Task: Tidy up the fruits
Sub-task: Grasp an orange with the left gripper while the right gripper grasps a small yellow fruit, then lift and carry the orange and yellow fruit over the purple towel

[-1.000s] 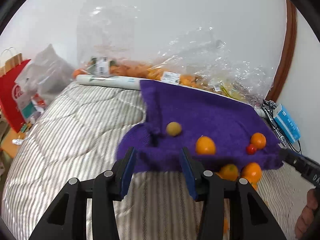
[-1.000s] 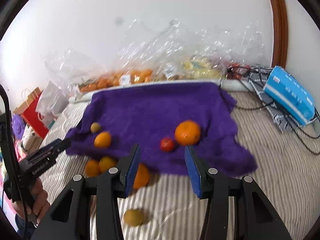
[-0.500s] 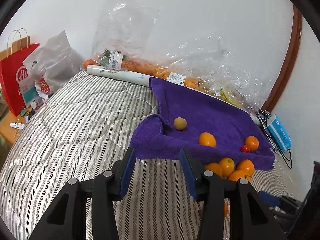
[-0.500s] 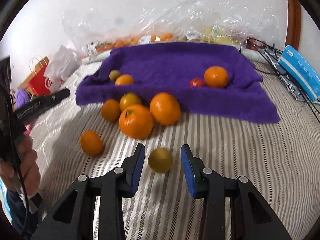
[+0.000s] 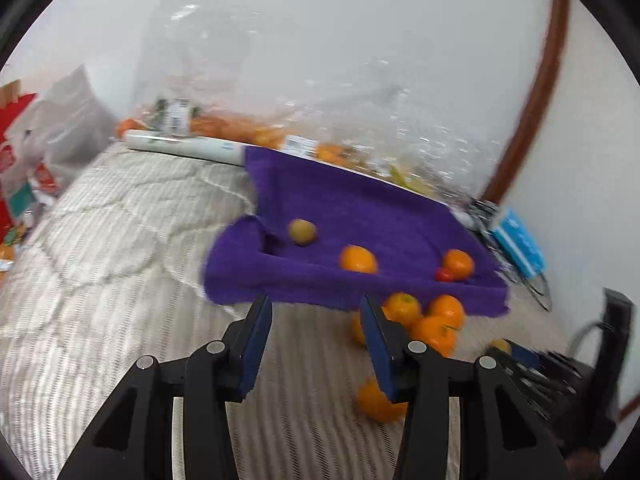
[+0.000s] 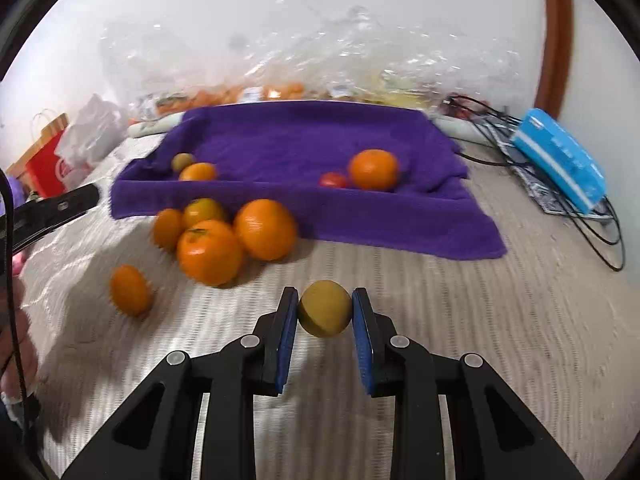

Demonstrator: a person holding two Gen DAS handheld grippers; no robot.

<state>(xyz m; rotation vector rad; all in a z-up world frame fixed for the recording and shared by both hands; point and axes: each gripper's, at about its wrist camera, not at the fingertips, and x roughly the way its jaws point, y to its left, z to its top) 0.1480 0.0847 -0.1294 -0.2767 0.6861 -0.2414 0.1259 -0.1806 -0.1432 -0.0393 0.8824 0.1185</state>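
Note:
A purple towel (image 6: pixel 304 148) lies on the striped bed and holds a yellow-green fruit (image 6: pixel 183 161), two oranges (image 6: pixel 373 169) and a small red tomato (image 6: pixel 333 180). Several oranges (image 6: pixel 264 229) cluster on the bedding in front of the towel's near edge, one orange (image 6: pixel 131 289) lying apart at the left. My right gripper (image 6: pixel 325 309) is shut on a yellow-green fruit (image 6: pixel 325 314) just above the bedding. My left gripper (image 5: pixel 316 316) is open and empty, above the bedding before the towel (image 5: pixel 360 216), left of the oranges (image 5: pixel 402 308).
Clear plastic bags of fruit (image 6: pixel 280 92) line the wall behind the towel. A blue box (image 6: pixel 558 158) and black cables (image 6: pixel 600 220) lie at the right. A red paper bag (image 6: pixel 46 160) and white bags stand at the left. The left gripper's handle (image 6: pixel 52 212) reaches in from the left.
My right gripper has closed on the yellow-green fruit that lay between its fingers. My left gripper has shifted forward and right, toward the towel's edge, still open.

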